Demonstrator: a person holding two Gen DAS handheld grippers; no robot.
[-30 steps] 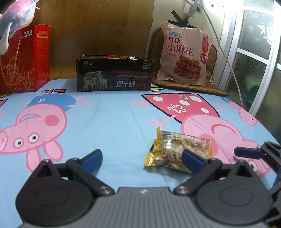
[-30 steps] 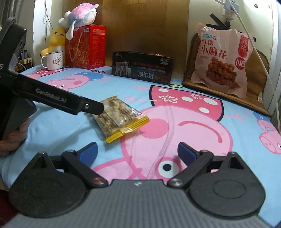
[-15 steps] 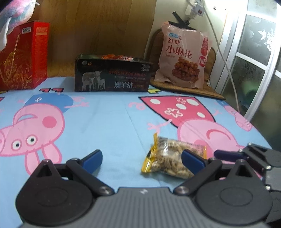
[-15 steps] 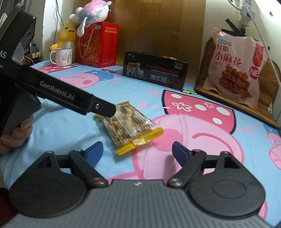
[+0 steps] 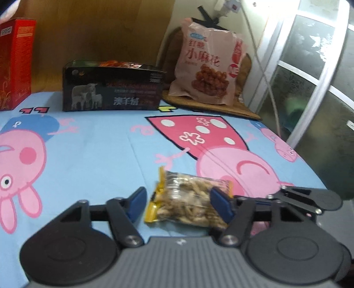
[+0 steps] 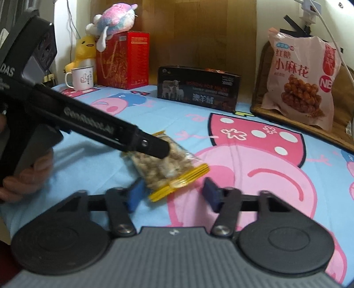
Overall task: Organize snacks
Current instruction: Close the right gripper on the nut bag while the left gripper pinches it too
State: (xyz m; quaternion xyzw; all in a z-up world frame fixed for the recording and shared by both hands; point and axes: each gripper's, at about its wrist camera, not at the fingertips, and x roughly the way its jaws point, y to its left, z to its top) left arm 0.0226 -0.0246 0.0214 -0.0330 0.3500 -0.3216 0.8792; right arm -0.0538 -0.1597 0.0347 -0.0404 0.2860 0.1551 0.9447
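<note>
Snack pack (image 5: 190, 199) lies flat on the cartoon sheet (image 5: 99, 155), well short of the black box (image 5: 112, 88); open sheet between them. Left gripper (image 5: 178, 202) closing, pack between its blue pads, right pad at pack, left pad just beside. Right gripper (image 6: 172, 193) closing around the pack's yellow end. Left gripper reads "GenRobot.AI". Pink bag (image 6: 301, 82) right of box reads "小麻花".

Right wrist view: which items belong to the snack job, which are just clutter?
Job:
small peanut packet
black box
pink snack bag
left gripper, right gripper, both closing on the packet

Clutter:
red box
plush toys
mug
</note>
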